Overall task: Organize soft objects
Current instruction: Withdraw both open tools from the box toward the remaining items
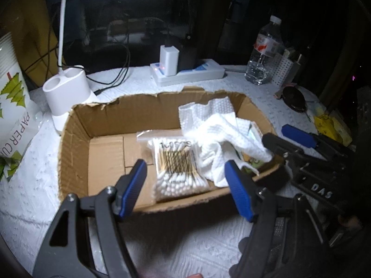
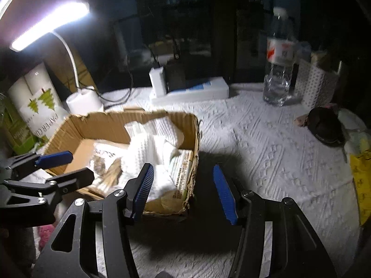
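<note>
Both grippers hover over the near side of the table [image 2: 266,139], neither holding anything. Left gripper [image 1: 185,183]: fingers spread wide, empty, poised above the near wall of the cardboard box [image 1: 76,139], pointing into it. Right gripper [image 2: 183,190]: fingers also spread, empty, hanging just off the box's right wall over bare tablecloth.

Box contents: a bag of cotton swabs [image 1: 178,164] lies flat on the box floor against the near wall, about midway along it. A crumpled white towel [image 1: 222,139] fills the right end of the box, heaped against the far and right walls, touching the swab bag. Under the towel a printed packet [image 2: 183,169] shows at the near right corner; its kind is unclear.

Outside the box: paper cup sleeve [image 1: 14,106] at the left edge, lamp base [image 1: 67,90] behind the box, power strip [image 1: 187,74] and water bottle [image 1: 264,53] along the far edge.

Judgement: soft items appear already gathered; this reads as a pause between placements or near the end. A yellow-and-pale bundle [image 2: 357,153] at the right edge may be next. If so, the right gripper needs to swing right and close on it.
</note>
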`<action>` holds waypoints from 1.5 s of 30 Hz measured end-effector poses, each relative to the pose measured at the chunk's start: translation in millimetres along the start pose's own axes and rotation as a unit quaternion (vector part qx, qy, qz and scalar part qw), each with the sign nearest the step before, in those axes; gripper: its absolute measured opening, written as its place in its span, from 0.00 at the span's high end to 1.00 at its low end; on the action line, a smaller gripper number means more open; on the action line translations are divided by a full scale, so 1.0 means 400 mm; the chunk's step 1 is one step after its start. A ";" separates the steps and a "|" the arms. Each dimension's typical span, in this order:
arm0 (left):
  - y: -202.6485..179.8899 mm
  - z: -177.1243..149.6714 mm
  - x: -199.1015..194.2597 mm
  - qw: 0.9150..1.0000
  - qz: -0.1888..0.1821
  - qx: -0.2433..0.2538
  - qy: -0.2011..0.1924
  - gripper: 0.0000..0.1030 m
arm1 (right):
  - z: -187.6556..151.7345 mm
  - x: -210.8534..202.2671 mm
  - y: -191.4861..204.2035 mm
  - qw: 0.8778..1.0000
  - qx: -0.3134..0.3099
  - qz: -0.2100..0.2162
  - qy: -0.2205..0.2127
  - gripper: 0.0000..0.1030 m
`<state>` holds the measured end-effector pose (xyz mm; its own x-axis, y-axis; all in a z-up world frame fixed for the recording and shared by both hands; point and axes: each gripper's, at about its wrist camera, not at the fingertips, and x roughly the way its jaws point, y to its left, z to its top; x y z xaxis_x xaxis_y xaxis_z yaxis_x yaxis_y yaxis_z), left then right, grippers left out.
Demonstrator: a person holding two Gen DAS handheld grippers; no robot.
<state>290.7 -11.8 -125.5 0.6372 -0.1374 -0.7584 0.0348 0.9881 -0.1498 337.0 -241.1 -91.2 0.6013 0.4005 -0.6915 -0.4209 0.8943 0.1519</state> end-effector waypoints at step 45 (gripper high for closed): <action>0.032 -0.236 -0.285 0.997 0.020 -0.019 -0.076 0.28 | -0.169 -0.248 0.166 0.999 -0.035 0.012 -0.024 0.45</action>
<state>145.8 10.1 -101.0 0.7467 -0.0835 -0.6599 -0.0207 0.9887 -0.1485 203.5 -234.7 -60.3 0.6222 0.4322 -0.6527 -0.4811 0.8689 0.1166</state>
